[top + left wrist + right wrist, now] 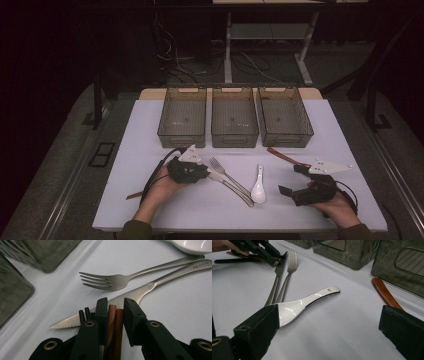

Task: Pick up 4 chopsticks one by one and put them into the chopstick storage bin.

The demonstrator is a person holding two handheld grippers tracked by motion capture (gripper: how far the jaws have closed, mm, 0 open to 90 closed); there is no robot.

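Two brown chopsticks [115,327] lie side by side between the jaws of my left gripper [115,301], whose pads sit against them. Their tail end [134,195] sticks out behind the left hand. The left gripper [206,173] rests low on the white table, its tips over the serrated knife [140,293]. A fork [112,281] lies just beyond it. My right gripper [293,180] stands wide open near the front right. A white ceramic spoon [309,301] lies on the table ahead of its jaws, untouched.
Three grey see-through bins [182,117] [234,117] [285,117] stand in a row at the back of the table. A brown wooden handle [384,292] lies in front of the right bin. The table's front edge [240,229] is close to both hands.
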